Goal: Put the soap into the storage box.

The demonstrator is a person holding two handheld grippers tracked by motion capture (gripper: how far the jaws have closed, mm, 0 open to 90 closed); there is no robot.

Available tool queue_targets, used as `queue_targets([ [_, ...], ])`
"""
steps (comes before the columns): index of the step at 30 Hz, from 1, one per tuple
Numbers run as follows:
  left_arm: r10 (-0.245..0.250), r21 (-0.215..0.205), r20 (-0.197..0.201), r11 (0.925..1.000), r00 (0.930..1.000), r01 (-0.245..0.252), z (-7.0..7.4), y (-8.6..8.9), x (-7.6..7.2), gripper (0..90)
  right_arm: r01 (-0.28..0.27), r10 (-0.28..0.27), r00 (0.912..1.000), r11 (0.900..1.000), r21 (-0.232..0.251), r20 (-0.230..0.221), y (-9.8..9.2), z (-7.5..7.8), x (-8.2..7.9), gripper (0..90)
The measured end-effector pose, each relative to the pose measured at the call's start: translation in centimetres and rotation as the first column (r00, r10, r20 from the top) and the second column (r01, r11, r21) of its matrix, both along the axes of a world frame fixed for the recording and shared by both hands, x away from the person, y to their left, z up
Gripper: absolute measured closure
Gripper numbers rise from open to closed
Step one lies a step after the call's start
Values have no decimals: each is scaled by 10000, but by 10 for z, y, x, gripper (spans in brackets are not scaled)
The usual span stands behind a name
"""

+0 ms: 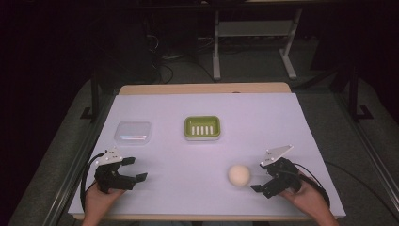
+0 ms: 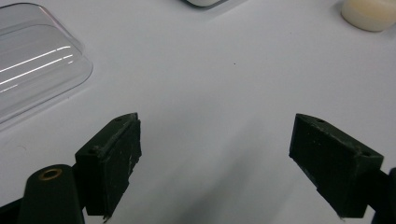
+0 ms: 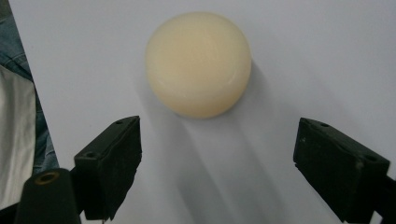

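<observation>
A round cream soap bar [image 1: 239, 175] lies on the white sheet near the front right; in the right gripper view the soap bar [image 3: 198, 63] sits just ahead of the jaws. My right gripper [image 1: 262, 177] is open, just right of the soap, with nothing between its jaws. A green soap dish [image 1: 202, 127] with a slotted white insert rests mid-table. A clear plastic lid [image 1: 133, 132] lies to its left, and the lid [image 2: 35, 60] appears at the upper left of the left gripper view. My left gripper [image 1: 134, 169] is open at the front left, empty.
The white sheet [image 1: 202, 155] covers a wooden table [image 1: 202, 88]. Beyond the far edge stand dark floor, cables and a white frame's legs [image 1: 216, 52]. Metal rails [image 1: 70, 169] run along the table's sides. Cables trail from both grippers.
</observation>
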State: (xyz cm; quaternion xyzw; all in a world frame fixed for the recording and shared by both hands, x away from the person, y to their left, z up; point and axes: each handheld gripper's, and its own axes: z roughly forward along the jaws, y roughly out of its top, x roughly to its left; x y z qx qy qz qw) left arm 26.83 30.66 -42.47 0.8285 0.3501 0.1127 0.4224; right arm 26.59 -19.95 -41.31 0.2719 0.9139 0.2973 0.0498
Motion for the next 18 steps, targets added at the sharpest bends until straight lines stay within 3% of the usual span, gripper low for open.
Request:
queue_targets([
  [5, 19, 29, -23, 10000, 10000, -19, 0, -1, -1, 160, -224, 224, 9997, 9997, -82, 13, 8, 3, 4, 146],
  [10, 31, 71, -23, 10000, 10000, -31, -1, 0, 0, 160, -711, 717, 9974, 9962, -498, 107, 20, 1, 14, 146],
  [18, -54, 159, 24, 9999, 10000, 53, -1, -1, 0, 160, -1297, 1280, 9915, 9875, -900, -242, 38, 1, 24, 149],
])
